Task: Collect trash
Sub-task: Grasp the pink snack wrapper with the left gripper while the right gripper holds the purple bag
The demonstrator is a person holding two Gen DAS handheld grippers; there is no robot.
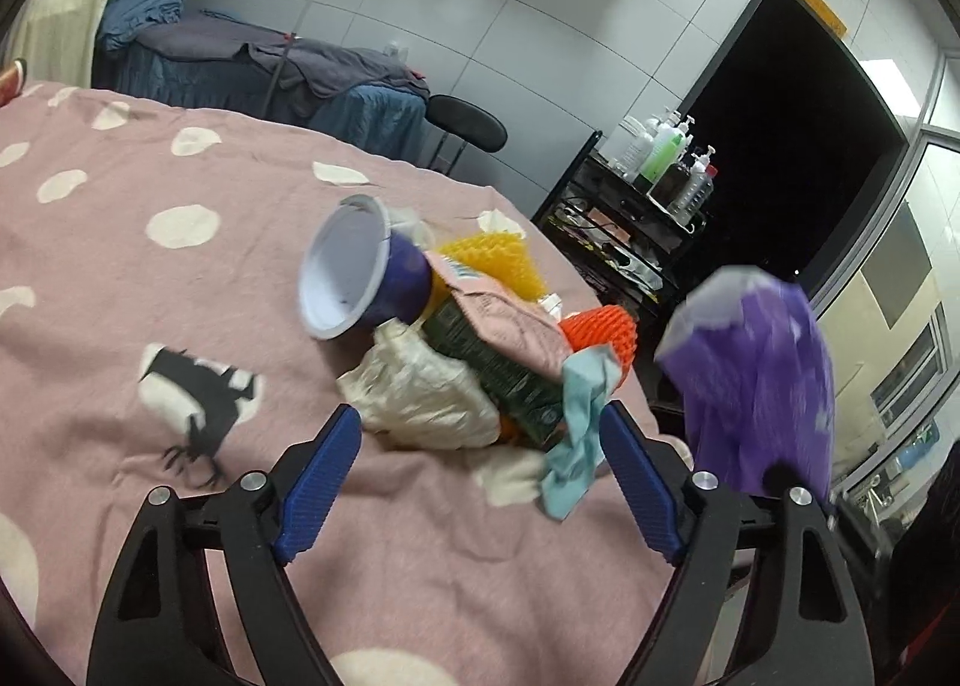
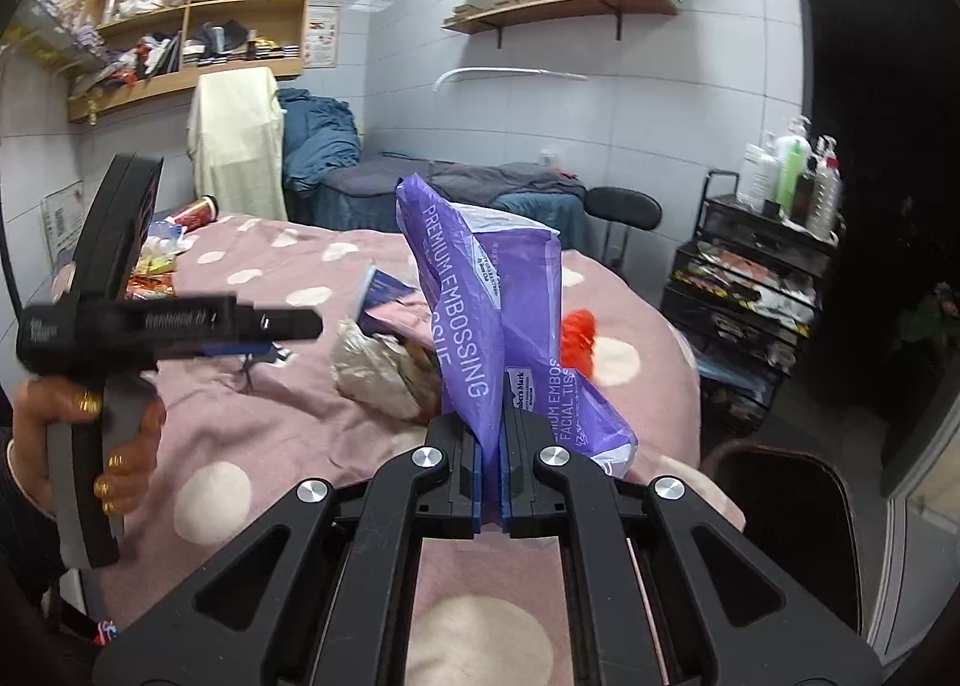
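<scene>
Trash heap (image 1: 456,338) lies on the pink dotted blanket (image 1: 150,326), toward the bed's far corner.

Count, left wrist view:
- one purple paper cup (image 1: 354,278), on its side, mouth facing the camera
- one crumpled white wrapper (image 1: 420,392)
- one dark green pack (image 1: 498,368)
- one pink pouch (image 1: 510,320) lying over the pack
- two foam fruit nets, yellow (image 1: 498,260) and orange (image 1: 606,332)
- one pale blue scrap (image 1: 582,416)

More litter sits at the bed's far end in the right wrist view; too small to count, possibly a red cup among it.

Left gripper (image 1: 480,464): blue pads wide apart, holding nothing, straddling the near edge of the heap, wrapper and blue scrap between the pads.

Right gripper (image 2: 492,470): jaws clamped on the purple tissue bag (image 2: 480,314), which stands up from the fingers, off the blanket, just right of the heap. Mouth of the bag blurred; cannot tell whether it gapes.

Step in hand, as judged: load the heap into the bag. To do it well, take one light piece at a time, pinch the wrapper low, and bring the bag's mouth beside the heap so nothing rolls off the corner.
</scene>
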